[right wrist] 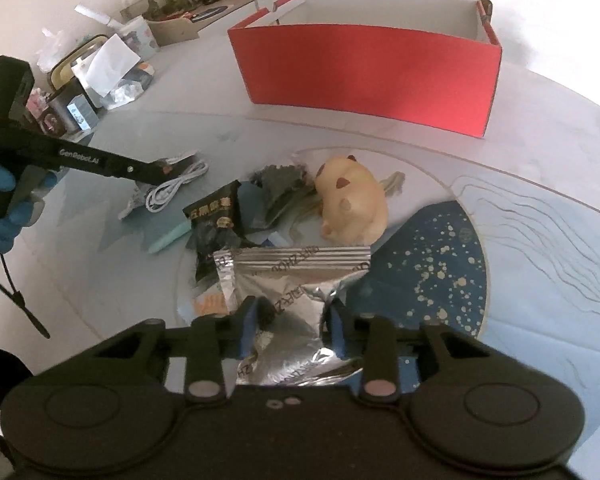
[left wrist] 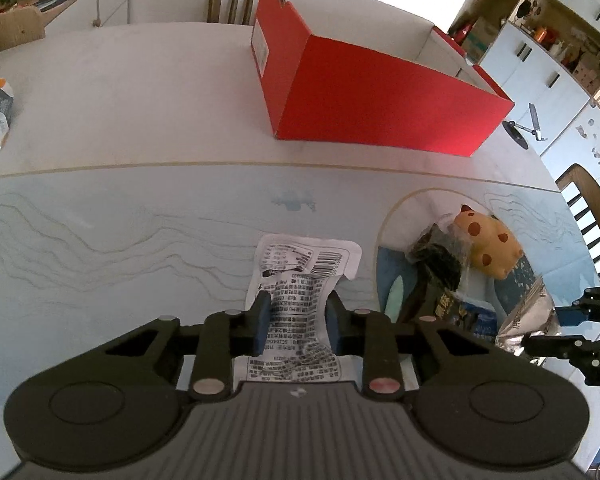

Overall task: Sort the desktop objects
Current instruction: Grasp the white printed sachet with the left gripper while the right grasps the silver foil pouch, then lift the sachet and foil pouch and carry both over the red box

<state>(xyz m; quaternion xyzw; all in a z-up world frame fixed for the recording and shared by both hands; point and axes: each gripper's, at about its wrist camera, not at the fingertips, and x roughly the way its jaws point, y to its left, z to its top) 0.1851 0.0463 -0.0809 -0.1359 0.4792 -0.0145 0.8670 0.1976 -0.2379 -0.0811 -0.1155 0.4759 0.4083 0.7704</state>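
A: Left gripper (left wrist: 296,320) first: both blue pads have pinched in on the white printed packet (left wrist: 300,280), and the packet buckles between them. It points steeply down at the mat, and from the right wrist view its black body comes in from 9 o'clock, carried by a hand in a blue glove (right wrist: 4,200).

B: And the right gripper (right wrist: 290,328)?

A: Same pose, tilted steeply down. Its jaws are narrowed onto the silver foil bag (right wrist: 296,280), which creases where the pads (right wrist: 248,330) press on it. No earlier view, so I speak only of the grip as it stands.

B: Go through the rest, biggest first.

A: White table (left wrist: 120,100) under everything, then the pale blue mat (left wrist: 100,240) covering its near half. Red box (left wrist: 380,104), open at the top, stands off the mat at 12 o'clock in both views, well apart from either gripper. I cannot tell if anything lies in it.

B: The pile?

A: On the mat's round dark blue patch (right wrist: 432,272). Yellow plush toy (right wrist: 352,204) with brown spots lies on its side at 1 o'clock from the right gripper. Black snack packet (right wrist: 216,220) sits at 11 o'clock, its lower end under the foil bag. White coiled cable (right wrist: 176,188) lies further out at 10 o'clock, just below the left gripper's fingers. Mint green eraser-like block (right wrist: 168,240) is just beside the black packet.
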